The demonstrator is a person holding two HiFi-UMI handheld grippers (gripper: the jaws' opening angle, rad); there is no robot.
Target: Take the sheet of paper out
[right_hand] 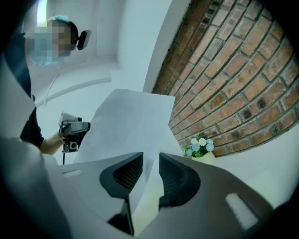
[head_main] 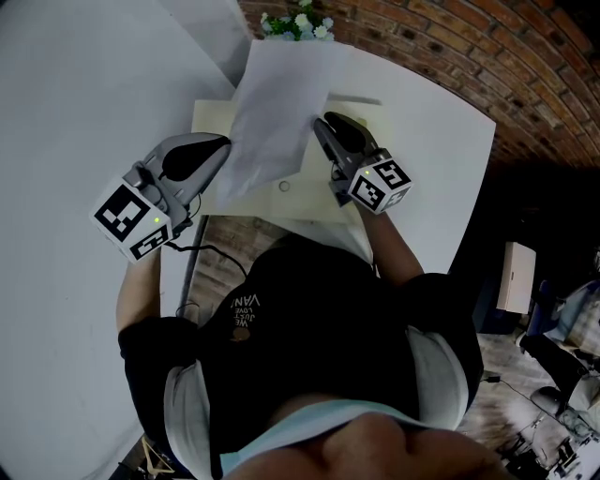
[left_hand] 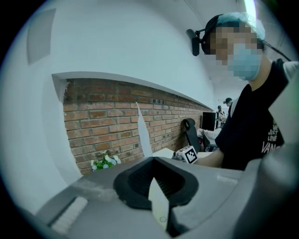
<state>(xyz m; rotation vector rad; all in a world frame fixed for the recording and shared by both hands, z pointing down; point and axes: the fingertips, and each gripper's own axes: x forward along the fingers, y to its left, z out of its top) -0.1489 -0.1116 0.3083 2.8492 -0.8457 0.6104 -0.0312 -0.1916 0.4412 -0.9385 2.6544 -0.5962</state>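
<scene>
A white sheet of paper (head_main: 277, 103) rises at a slant out of a cream envelope (head_main: 211, 117) that lies on the white table (head_main: 441, 122). My left gripper (head_main: 223, 148) is at the envelope's left edge. In the left gripper view it (left_hand: 154, 175) is shut on the cream envelope (left_hand: 159, 205), which shows a small round button; the paper (left_hand: 142, 133) stands edge-on beyond. My right gripper (head_main: 323, 127) is at the paper's right edge. In the right gripper view its jaws (right_hand: 150, 163) stand apart with the paper (right_hand: 135, 121) between them and a gap beside the pads.
A small pot of flowers (head_main: 298, 23) stands at the table's far edge against a brick wall (head_main: 469, 47). A white panel (head_main: 75, 94) runs along the left. A black cable (head_main: 202, 248) hangs under the left gripper. The person's body fills the near side.
</scene>
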